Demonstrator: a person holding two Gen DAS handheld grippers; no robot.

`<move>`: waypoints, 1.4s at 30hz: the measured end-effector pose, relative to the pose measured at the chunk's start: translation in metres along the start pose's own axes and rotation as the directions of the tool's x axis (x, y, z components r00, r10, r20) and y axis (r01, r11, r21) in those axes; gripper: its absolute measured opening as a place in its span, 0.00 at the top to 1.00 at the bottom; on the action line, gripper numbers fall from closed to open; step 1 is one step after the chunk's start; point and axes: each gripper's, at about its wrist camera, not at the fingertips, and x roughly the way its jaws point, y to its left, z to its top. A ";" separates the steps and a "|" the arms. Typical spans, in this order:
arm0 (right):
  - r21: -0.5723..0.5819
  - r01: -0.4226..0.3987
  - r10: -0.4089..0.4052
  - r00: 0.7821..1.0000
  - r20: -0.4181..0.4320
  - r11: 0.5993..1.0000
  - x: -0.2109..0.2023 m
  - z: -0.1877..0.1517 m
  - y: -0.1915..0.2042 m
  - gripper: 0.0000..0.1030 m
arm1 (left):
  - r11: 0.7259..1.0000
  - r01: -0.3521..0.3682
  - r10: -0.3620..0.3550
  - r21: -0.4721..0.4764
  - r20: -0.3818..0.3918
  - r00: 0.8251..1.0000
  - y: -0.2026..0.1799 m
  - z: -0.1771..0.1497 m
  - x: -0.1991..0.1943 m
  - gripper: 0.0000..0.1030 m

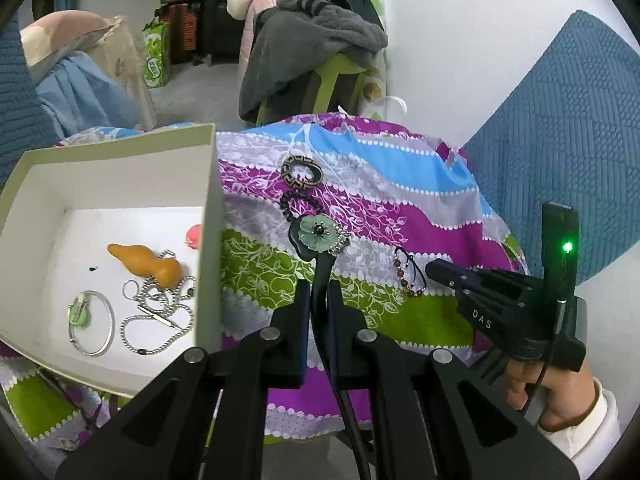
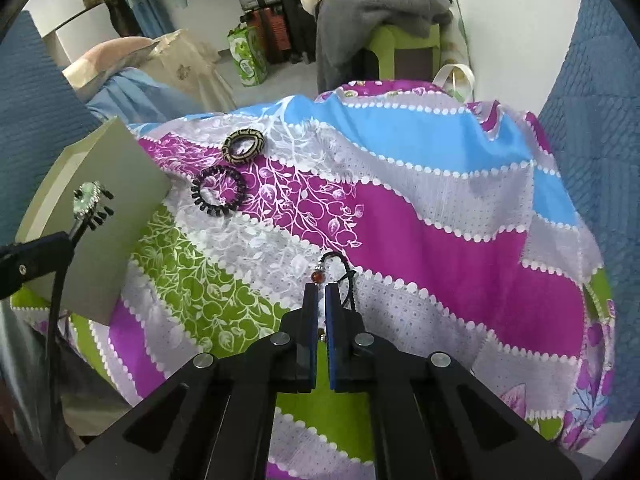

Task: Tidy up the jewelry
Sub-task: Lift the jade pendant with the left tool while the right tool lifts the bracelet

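Left tongs (image 1: pixel 319 292) clamping black hair stick with green flower (image 1: pixel 320 236). Right tongs (image 2: pixel 321 296) pinching red bead bracelet with black cord (image 2: pixel 346 276). Next: dropping both into white cardboard box (image 1: pixel 120 184).

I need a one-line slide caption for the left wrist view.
Left tool grips a flower hairpin beside the white box; right tool is at a bead bracelet.

— Was any lettering legible?
— Only "DAS", in pale capitals on the black body of the right gripper (image 1: pixel 434 270).
— And the green carton on the floor?
— Its print was too blurred to read.
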 end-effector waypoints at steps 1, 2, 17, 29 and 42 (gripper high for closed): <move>0.013 0.001 -0.001 1.000 -0.007 1.000 0.002 -0.001 -0.003 0.98 | 1.000 0.001 -0.001 0.000 0.002 1.000 0.001 0.000 -0.001 0.92; 0.020 -0.002 0.002 1.000 -0.014 1.000 0.005 0.002 -0.006 0.98 | 1.000 0.002 -0.002 0.000 0.004 1.000 0.001 -0.001 -0.003 0.92; -0.136 0.044 -0.056 0.995 -0.082 0.990 0.040 -0.005 0.023 0.87 | 0.999 0.011 -0.010 -0.033 0.035 0.999 0.016 -0.012 -0.019 0.92; -0.026 0.029 -0.030 0.999 -0.042 0.999 -0.003 0.014 0.023 0.95 | 0.996 0.025 -0.023 -0.087 0.025 0.999 0.030 0.003 -0.036 0.92; -0.078 -0.006 0.019 0.985 0.169 0.997 -0.123 0.096 0.105 0.95 | 0.998 0.019 -0.012 -0.067 0.100 0.995 0.047 0.066 -0.111 0.92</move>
